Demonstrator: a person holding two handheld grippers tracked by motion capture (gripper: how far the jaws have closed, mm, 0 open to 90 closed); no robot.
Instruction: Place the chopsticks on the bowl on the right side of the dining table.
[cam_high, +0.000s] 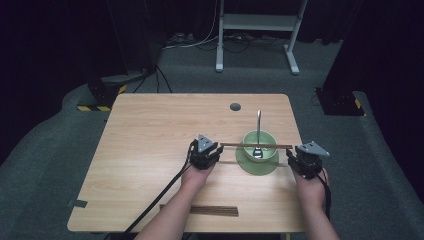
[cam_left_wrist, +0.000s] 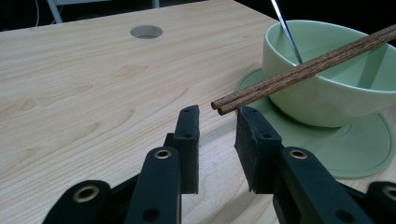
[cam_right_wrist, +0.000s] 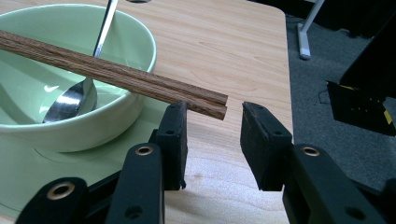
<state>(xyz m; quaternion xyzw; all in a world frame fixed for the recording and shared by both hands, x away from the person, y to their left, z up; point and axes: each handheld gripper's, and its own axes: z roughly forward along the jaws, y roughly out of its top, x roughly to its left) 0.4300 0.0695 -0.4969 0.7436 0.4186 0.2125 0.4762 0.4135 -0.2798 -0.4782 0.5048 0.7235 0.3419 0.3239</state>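
Observation:
A pair of brown wooden chopsticks (cam_high: 256, 145) lies across the rim of a pale green bowl (cam_high: 267, 139) that stands on a green saucer (cam_high: 245, 162). A metal spoon (cam_high: 258, 125) leans in the bowl, its handle pointing away from me. My left gripper (cam_high: 218, 150) is open at the left ends of the chopsticks (cam_left_wrist: 224, 103), which hover just past its jaw tips (cam_left_wrist: 217, 114). My right gripper (cam_high: 290, 155) is open at the right ends of the chopsticks (cam_right_wrist: 208, 103), which lie close to its left jaw (cam_right_wrist: 215, 109). In the right gripper view the spoon bowl (cam_right_wrist: 70, 102) rests inside the green bowl (cam_right_wrist: 126, 42).
Several more brown chopsticks (cam_high: 212, 210) lie near the table's front edge, between my forearms. A round cable hole (cam_high: 235, 106) sits behind the bowl. A small piece of tape (cam_high: 77, 203) marks the front left corner. The table's right edge (cam_right_wrist: 287, 70) runs close to my right gripper.

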